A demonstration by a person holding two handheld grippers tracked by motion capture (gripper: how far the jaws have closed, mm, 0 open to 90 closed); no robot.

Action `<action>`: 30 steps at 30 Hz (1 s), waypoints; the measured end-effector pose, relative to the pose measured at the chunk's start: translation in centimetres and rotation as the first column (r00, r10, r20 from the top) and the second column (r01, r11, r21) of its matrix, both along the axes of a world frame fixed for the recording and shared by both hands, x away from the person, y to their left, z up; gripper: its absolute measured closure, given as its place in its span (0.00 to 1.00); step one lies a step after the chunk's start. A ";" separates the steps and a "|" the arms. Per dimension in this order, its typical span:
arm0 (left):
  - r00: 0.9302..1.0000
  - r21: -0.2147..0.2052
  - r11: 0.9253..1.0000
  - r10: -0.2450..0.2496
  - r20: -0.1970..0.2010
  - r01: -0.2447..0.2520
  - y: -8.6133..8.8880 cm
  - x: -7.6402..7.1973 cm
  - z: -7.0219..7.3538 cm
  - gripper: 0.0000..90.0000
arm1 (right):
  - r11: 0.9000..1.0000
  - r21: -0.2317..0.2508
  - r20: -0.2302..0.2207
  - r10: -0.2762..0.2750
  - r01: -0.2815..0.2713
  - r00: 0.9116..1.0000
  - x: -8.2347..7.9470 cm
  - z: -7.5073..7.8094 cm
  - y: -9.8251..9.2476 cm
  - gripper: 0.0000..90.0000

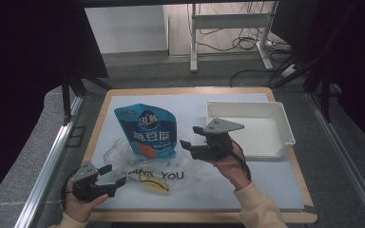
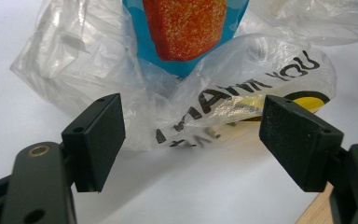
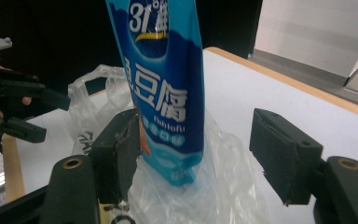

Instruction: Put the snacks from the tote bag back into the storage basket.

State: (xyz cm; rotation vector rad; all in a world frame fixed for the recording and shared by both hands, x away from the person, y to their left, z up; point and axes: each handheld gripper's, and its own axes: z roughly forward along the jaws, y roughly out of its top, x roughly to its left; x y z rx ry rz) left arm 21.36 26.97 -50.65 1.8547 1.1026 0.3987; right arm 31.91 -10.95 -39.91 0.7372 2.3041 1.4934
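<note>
Glossy blue foil pouch (image 1: 146, 131) upright in the crinkled clear plastic bag (image 1: 147, 164).

Our right gripper (image 1: 193, 137) and left gripper (image 1: 112, 175) both gape, pinching nothing.

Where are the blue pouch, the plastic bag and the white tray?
blue pouch (image 1: 148, 127): high view, middle of its front.
plastic bag (image 2: 74, 65): left gripper view, crumpled left part.
white tray (image 1: 247, 109): high view, far wall.
</note>
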 end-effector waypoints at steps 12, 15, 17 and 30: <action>1.000 0.006 1.000 -0.010 -0.003 0.010 0.0 0.0 -0.1 0.26 | 0.999 -0.006 -0.004 0.043 -0.043 0.999 2.1 1.0 3.2 0.36; 1.000 0.008 1.000 -0.014 -0.005 0.014 -0.1 0.0 -0.1 0.26 | 0.999 -0.006 -0.007 0.048 -0.048 0.999 2.5 1.0 3.8 0.36; 1.000 0.009 1.000 -0.016 -0.006 0.016 -0.1 0.0 -0.1 0.26 | 0.999 -0.004 -0.008 0.048 -0.048 0.999 2.8 1.0 4.0 0.37; 1.000 0.009 1.000 -0.019 -0.012 0.019 -0.2 0.1 -0.2 0.26 | 0.998 0.013 -0.020 0.065 -0.065 0.998 3.9 1.1 5.1 0.41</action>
